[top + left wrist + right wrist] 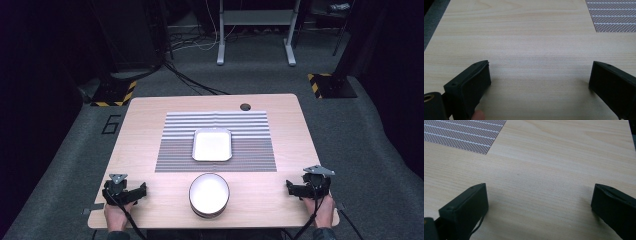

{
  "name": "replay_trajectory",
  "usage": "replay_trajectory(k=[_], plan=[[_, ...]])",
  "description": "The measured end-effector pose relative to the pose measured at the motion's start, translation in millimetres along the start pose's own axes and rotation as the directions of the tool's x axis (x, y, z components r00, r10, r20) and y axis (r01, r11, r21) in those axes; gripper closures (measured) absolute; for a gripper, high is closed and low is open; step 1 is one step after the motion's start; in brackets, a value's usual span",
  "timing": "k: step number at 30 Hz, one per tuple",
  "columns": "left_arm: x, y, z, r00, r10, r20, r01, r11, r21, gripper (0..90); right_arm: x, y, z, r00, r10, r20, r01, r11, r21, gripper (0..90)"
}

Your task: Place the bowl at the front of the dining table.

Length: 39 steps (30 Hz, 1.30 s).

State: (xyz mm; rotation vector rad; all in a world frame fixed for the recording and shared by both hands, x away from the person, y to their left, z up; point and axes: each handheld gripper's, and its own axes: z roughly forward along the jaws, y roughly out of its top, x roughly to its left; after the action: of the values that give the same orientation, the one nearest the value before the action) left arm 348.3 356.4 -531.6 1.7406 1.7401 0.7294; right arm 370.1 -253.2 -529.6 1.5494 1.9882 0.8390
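Note:
A round white bowl (pixel 209 194) sits near the front edge of the wooden table (pixel 145 145), in the middle. Behind it a white rectangular tray (pixel 212 144) lies on a striped grey mat (pixel 216 131). My left gripper (pixel 125 191) rests on the table at the front left, held by a hand; its jaws stand wide open over bare wood (pixel 539 72). At the front right my right gripper (pixel 306 187) rests the same way, open with nothing between its jaws (pixel 539 195). Both grippers are well apart from the bowl.
A corner of the striped mat (pixel 614 15) shows at the upper right of the left gripper view and at the upper left of the right gripper view (pixel 464 135). The table has a round cable hole (pixel 245 107) at the back. Grey carpet surrounds the table.

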Motion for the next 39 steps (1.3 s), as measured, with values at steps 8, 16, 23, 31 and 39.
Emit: replay_trajectory(k=[8, 16, 23, 31, 39], plan=[[-0.5, -0.1, 0.0, 1.0000, -0.006, -0.006, 0.006, 1.0000, -0.001, 3.4, -0.1, 0.2, 0.3, 1.0000, -0.002, -0.002, 0.002, 1.000, 0.000, 0.3], [-0.7, -0.2, 0.0, 1.0000, -0.004, -0.008, 0.004, 1.0000, -0.001, 3.5, -0.1, 0.3, 0.4, 1.0000, 0.000, -0.002, 0.000, 1.000, 0.000, 0.4], [-2.2, -0.4, -0.1, 0.9998, -0.009, -0.016, 0.009, 1.0000, -0.003, 3.5, -0.2, 0.5, 0.6, 1.0000, -0.001, -0.003, 0.001, 1.000, -0.001, 0.5], [-4.9, -1.2, -1.0, 0.9989, -0.027, -0.038, 0.027, 0.9996, -0.002, 3.4, -1.1, 0.7, 0.4, 1.0000, 0.002, -0.009, -0.002, 1.000, -0.002, 1.0], [-4.4, -1.1, -1.3, 0.9996, -0.016, -0.024, 0.016, 0.9999, 0.000, 3.2, 0.1, 0.9, 0.5, 1.0000, 0.000, 0.001, 0.000, 1.000, 0.003, 0.0]])
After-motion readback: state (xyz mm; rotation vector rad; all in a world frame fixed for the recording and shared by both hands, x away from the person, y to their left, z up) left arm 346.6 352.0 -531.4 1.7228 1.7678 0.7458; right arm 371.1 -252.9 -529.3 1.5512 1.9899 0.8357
